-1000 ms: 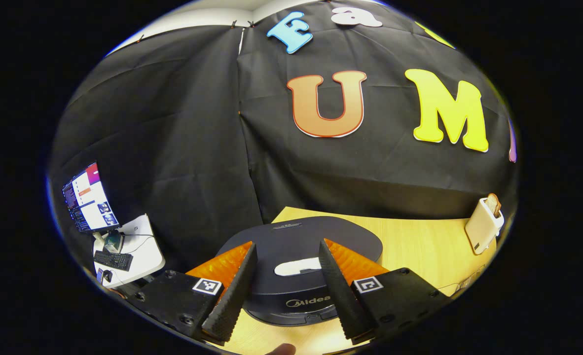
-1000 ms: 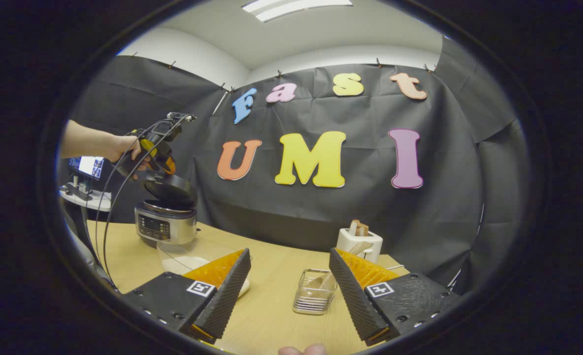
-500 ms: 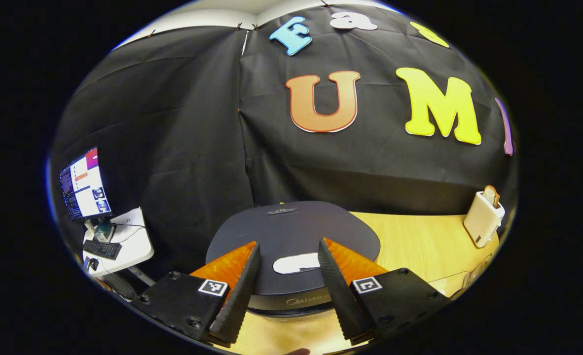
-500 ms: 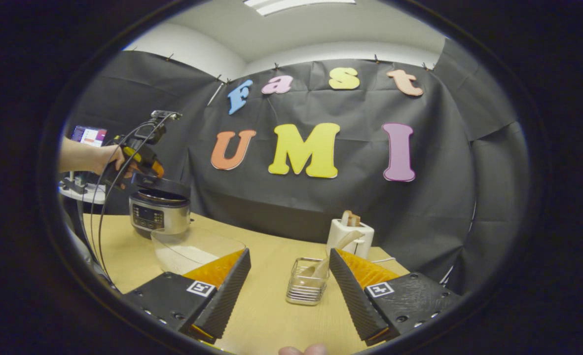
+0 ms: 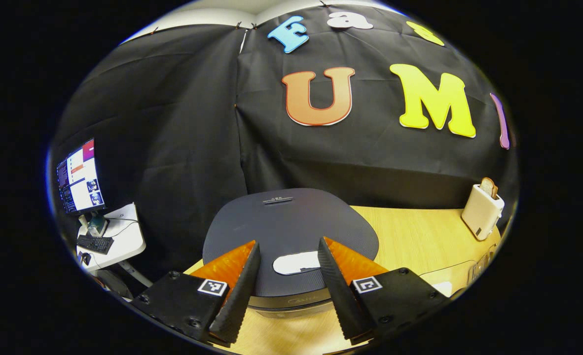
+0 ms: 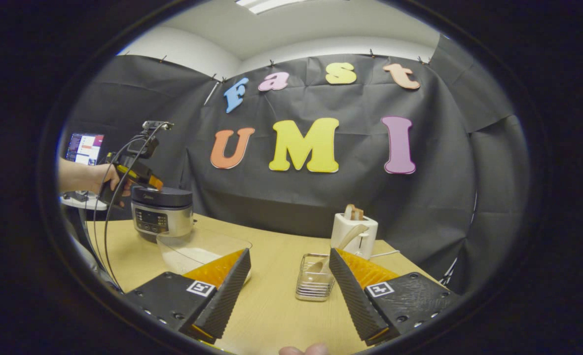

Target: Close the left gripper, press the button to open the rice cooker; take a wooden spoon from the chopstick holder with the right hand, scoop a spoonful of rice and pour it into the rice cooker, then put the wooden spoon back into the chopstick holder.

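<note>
1. The cooker lid, up a second ago, now sits shut; the left gripper hovers over it, fingers apart.
2. The right gripper hangs released near the holder, spoon inside.
3. The task looks finished.

In the right gripper view the rice cooker stands at the far left of the surface, a bowl just before it. To the right, a spoon leans in the wire holder, with the toaster behind.

matt dark plastic rice cooker lid, brushed metal body; wire-metal chopstick holder; smooth wood table.
</note>
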Tool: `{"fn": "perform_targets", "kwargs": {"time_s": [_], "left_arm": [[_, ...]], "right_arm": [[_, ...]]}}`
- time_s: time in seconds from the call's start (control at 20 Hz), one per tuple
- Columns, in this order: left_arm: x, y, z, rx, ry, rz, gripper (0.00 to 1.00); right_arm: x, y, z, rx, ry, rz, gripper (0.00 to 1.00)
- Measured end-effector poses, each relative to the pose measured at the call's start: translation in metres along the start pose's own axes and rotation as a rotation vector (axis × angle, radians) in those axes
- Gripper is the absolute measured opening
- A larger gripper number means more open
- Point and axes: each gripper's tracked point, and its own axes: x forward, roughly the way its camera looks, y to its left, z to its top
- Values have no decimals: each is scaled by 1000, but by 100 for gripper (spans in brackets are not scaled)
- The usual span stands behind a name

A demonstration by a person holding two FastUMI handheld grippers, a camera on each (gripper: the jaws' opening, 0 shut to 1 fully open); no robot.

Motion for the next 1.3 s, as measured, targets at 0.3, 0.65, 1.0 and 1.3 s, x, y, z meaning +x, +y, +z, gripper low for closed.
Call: {"fn": "perform_targets", "kwargs": {"time_s": [0.3, 0.65, 1.0, 1.3], "left_arm": [[2, 0, -6, 60, -97, -1, 76], [1, -4, -1, 39, -143, 16, 75], [-15, 25, 13, -19, -181, 54, 99], [-72, 16, 76, 6, -295, -8, 99]], "right_arm": [[1, 18, -14, 16, 31, 30, 97], [2, 17, -12, 44, 21, 11, 97], [2, 7, 2, 45, -6, -36, 97], [5, 15, 14, 74, -20, -17, 95]]}}
